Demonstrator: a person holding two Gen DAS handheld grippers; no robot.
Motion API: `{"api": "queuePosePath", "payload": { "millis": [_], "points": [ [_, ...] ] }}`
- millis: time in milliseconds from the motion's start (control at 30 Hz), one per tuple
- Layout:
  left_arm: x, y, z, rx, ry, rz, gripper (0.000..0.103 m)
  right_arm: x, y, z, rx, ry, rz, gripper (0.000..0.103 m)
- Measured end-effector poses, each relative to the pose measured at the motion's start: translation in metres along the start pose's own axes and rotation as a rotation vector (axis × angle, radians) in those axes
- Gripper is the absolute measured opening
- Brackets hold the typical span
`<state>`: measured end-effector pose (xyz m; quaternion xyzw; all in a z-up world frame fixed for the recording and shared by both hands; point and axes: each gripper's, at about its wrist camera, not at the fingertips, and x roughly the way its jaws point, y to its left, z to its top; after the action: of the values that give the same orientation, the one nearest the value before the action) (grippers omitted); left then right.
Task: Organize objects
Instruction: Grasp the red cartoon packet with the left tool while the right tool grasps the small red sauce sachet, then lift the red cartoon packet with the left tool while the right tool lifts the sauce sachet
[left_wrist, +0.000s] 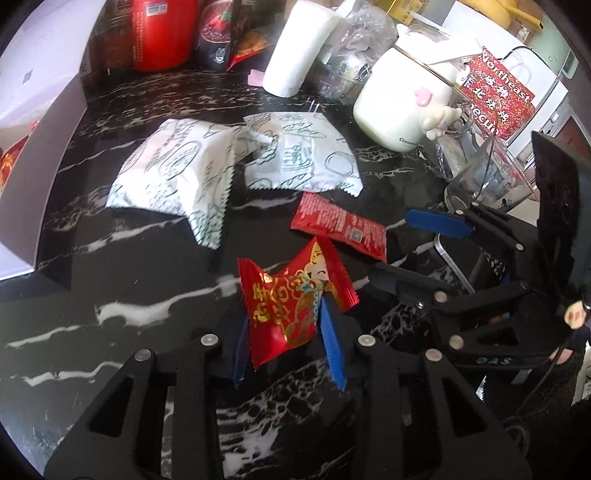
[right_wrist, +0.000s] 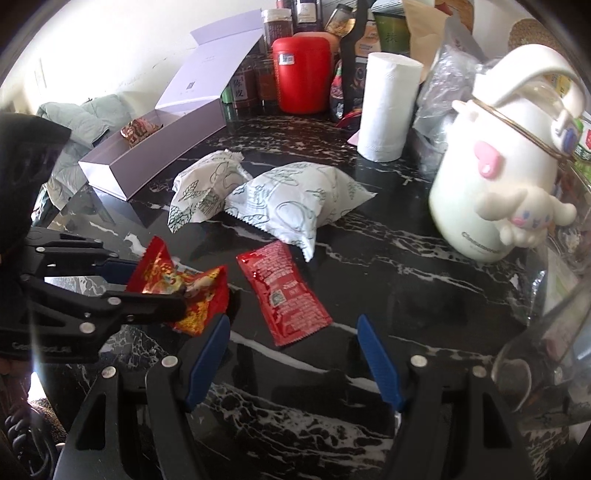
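My left gripper (left_wrist: 288, 328) is shut on a red snack packet with gold print (left_wrist: 291, 299) and holds it just above the black marble counter (left_wrist: 147, 280); the packet also shows in the right wrist view (right_wrist: 184, 291), with the left gripper (right_wrist: 177, 295) around it. A flat red sachet (right_wrist: 284, 295) lies on the counter just ahead of my right gripper (right_wrist: 291, 354), which is open and empty. The sachet also shows in the left wrist view (left_wrist: 340, 229), with the right gripper (left_wrist: 391, 243) beside it. Two white printed packets (right_wrist: 207, 188) (right_wrist: 295, 206) lie further back.
An open lilac box (right_wrist: 155, 155) with a red packet inside stands at the back left. A white character mug (right_wrist: 491, 184), a paper roll (right_wrist: 388, 110), a red canister (right_wrist: 303, 74), jars and bags crowd the back and right.
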<state>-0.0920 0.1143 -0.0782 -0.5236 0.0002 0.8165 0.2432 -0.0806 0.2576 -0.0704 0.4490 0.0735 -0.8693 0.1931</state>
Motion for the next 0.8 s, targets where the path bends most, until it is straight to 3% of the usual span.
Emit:
{"api": "queuePosePath", "payload": {
  "millis": [233, 300, 433, 800],
  "points": [
    [-0.012, 0.022, -0.012, -0.056, -0.028, 0.055, 0.033, 0.016, 0.015, 0.01, -0.045, 0.01, -0.108, 0.073],
    [-0.014, 0.028, -0.013, -0.071, -0.034, 0.063, 0.033, 0.017, 0.014, 0.013, -0.027, 0.003, -0.097, 0.07],
    [-0.016, 0.032, -0.015, -0.076, -0.042, 0.073, 0.033, 0.018, 0.02, 0.013, -0.035, -0.003, -0.067, 0.032],
    [-0.022, 0.043, -0.021, -0.077, -0.055, 0.087, 0.033, 0.01, 0.039, 0.005, -0.038, 0.006, -0.016, 0.028]
  ]
}}
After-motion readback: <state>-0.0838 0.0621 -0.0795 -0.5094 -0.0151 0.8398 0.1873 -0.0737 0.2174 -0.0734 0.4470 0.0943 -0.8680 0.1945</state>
